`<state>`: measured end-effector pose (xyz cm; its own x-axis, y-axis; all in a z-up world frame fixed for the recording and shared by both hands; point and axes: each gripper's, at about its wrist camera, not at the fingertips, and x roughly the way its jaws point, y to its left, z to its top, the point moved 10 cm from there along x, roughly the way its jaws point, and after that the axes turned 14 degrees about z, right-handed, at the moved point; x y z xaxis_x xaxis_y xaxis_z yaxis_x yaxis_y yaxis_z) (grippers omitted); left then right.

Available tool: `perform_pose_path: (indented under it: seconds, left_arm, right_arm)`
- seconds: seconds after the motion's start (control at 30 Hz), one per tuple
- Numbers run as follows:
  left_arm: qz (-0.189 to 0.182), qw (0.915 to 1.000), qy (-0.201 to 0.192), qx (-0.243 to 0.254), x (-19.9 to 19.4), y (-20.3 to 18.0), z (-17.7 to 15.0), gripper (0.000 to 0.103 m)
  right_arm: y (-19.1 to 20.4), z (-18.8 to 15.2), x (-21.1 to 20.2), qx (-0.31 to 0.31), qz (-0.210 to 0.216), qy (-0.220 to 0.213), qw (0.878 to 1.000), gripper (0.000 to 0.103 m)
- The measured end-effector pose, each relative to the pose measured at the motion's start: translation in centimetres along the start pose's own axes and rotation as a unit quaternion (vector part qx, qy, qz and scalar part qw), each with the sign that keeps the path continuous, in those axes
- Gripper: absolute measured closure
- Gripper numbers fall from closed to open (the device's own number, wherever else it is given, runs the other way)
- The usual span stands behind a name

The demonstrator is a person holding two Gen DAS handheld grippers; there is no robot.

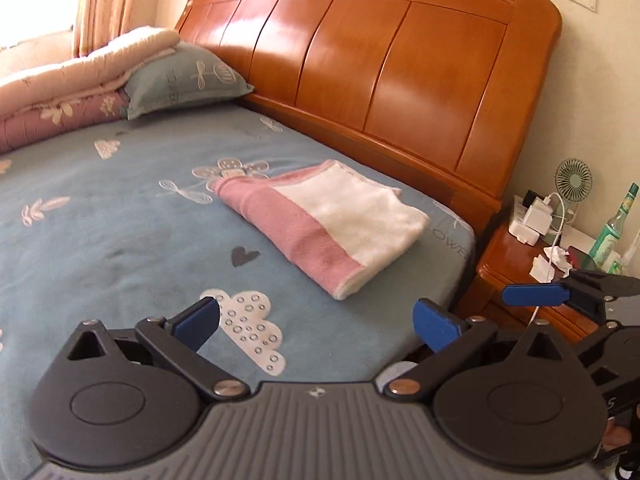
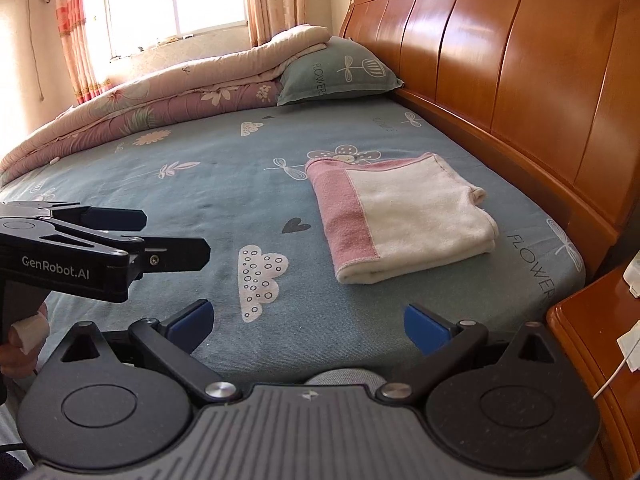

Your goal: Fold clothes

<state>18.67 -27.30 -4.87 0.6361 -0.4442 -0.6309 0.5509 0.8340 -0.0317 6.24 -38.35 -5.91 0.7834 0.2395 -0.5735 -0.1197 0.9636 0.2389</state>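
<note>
Your left tongs (image 1: 316, 324) are spread wide and hold nothing; their blue pads (image 1: 202, 320) hang above the near edge of the bed (image 1: 100, 220), over the cloud print on the blue-grey sheet. Your right tongs (image 2: 308, 320) are just as wide and just as empty, hovering over the same near edge of the bed.

The folded towel (image 1: 332, 224), pink along its left and far borders and white in the middle, lies flat on the sheet beyond both sets of tongs, toward the right side of the bed and close to the wooden headboard (image 1: 380, 60). In the right wrist view the towel (image 2: 400, 216) shows its stacked layers along the near edge, and one corner bunches up a little at the far right. Neither set of tongs touches it; both are well apart from it.

In the left wrist view your right tongs come in from the right edge, over the wooden nightstand (image 1: 516, 264). That nightstand carries a small green fan (image 1: 573, 180), white chargers with a cable (image 1: 536, 216) and a green glass bottle (image 1: 614, 232). In the right wrist view your left tongs reach in from the left edge, and a hand (image 2: 24, 340) with a white wrap on one finger grips the handle below.

At the far left of the bed a rolled quilt (image 2: 140, 108) lies along the edge, with a grey-green pillow (image 2: 340, 72) tucked against the headboard beside it. Behind the quilt, a bright window (image 2: 172, 0) has striped curtains.
</note>
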Motion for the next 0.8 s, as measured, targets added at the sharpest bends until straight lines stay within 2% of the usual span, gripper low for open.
perform_pose_path:
  seconds: [0.07,0.17,0.43,0.8]
  left_arm:
    - [0.009,0.9995,0.028,-0.005,0.4,-0.2,-0.8,0.001]
    - [0.021,0.9985,0.051,-0.007,0.6,-0.4,-1.9,0.001]
    - [0.075,0.9955,0.056,0.016,0.0,-0.2,-2.9,0.001]
    - [0.092,0.994,0.058,0.012,-1.5,-0.9,-4.8,0.001]
  right_arm:
    - [0.2,-0.2,-0.7,0.001,-0.002,-0.007,1.0,0.0]
    - [0.5,-0.5,-1.5,0.0,-0.01,-0.011,1.0,0.0]
    - [0.6,-1.5,-2.1,-0.001,-0.054,-0.003,0.999,0.0]
    - [0.2,-2.6,-2.7,0.003,-0.085,0.001,0.996,0.0]
